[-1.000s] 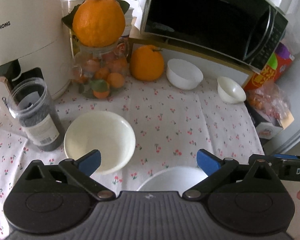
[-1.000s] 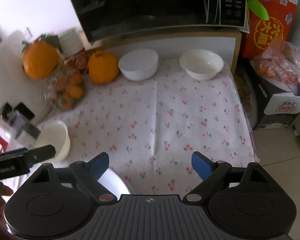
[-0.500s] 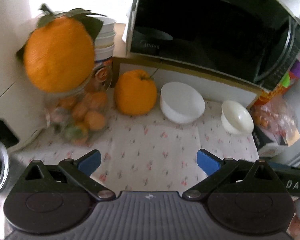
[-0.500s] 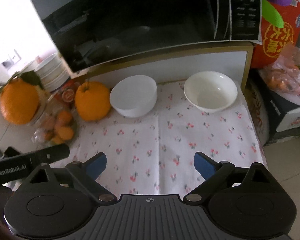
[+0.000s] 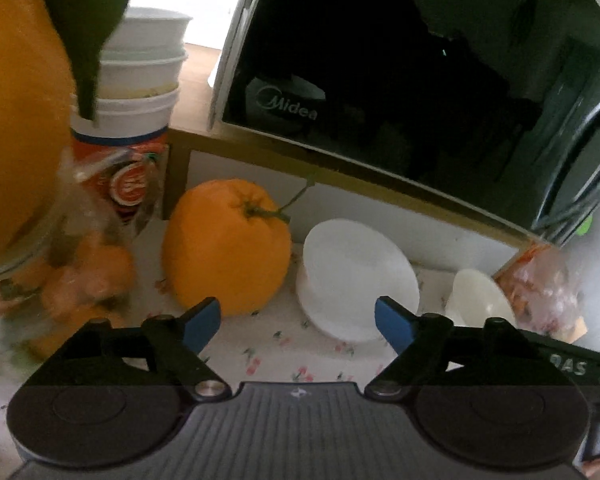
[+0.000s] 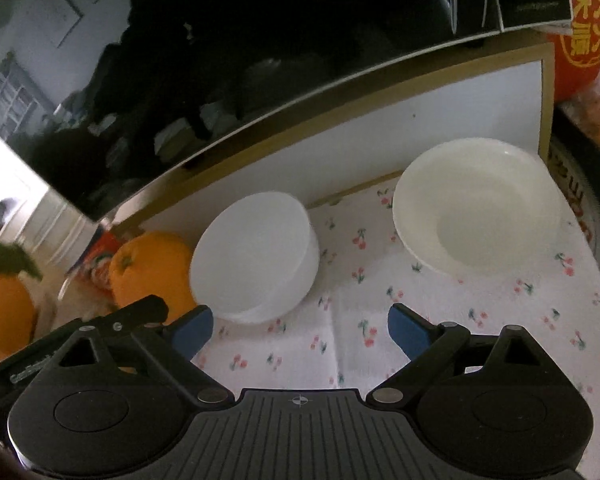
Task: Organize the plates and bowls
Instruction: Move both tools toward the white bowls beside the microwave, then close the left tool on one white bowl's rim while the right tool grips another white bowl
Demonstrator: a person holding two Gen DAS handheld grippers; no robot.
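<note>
Two white bowls stand on the cherry-print cloth (image 6: 480, 320) in front of the microwave shelf. The deeper white bowl (image 5: 358, 276) (image 6: 256, 256) lies just beyond my left gripper (image 5: 298, 322), whose jaws are closing with only cloth between them. The cream bowl (image 5: 482, 296) (image 6: 476, 208) sits to its right, up and to the right of my right gripper (image 6: 300, 330). That gripper stands open and holds nothing. Its left fingertip (image 6: 192, 330) is near the deeper bowl's base. A stack of white bowls (image 5: 140, 76) rests on the shelf at the left.
A black microwave (image 5: 420, 72) overhangs the bowls from a wooden shelf (image 6: 380, 92). A large orange (image 5: 228, 248) sits left of the deeper bowl, beside a jar of small oranges (image 5: 52, 264). Red snack packaging (image 6: 584, 32) and bagged fruit (image 5: 540, 280) crowd the right edge.
Both grippers have moved forward and down toward the two bowls under the microwave, which now look much bigger. The left jaws have narrowed. The front bowl and dark jar have left view.
</note>
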